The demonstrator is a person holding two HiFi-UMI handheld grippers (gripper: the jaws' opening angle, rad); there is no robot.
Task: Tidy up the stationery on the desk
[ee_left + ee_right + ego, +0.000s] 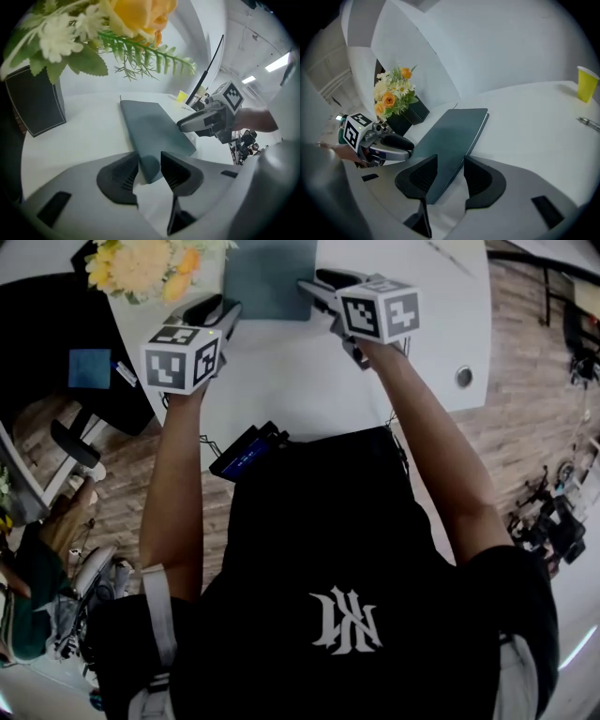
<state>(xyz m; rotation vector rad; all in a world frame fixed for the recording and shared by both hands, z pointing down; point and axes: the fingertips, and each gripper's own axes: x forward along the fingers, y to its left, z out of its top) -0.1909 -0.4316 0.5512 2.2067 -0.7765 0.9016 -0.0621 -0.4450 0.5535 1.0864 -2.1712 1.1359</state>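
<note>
Slim grey-teal flat notebook (267, 277) on the white bench (281, 381), just beside yellow flowers (141, 266). Near corners clamped in the fingers of left gripper (150, 169) and right gripper (446, 174). Best lifted level, both ends together, clear of the flowers.

Both arms out toward 12 o'clock, each gripper clamped on one near corner of the slate (270, 277)

Bare left forearm (178, 484) and right forearm (427, 442) stretch forward from the shoulders in the head view. The left gripper (223, 310) sits at 11 o'clock with its jaws aimed toward 1 o'clock. The right gripper (314, 287) sits near 12 o'clock with its jaws aimed toward 10 o'clock. Each gripper's marker cube faces up.
</note>
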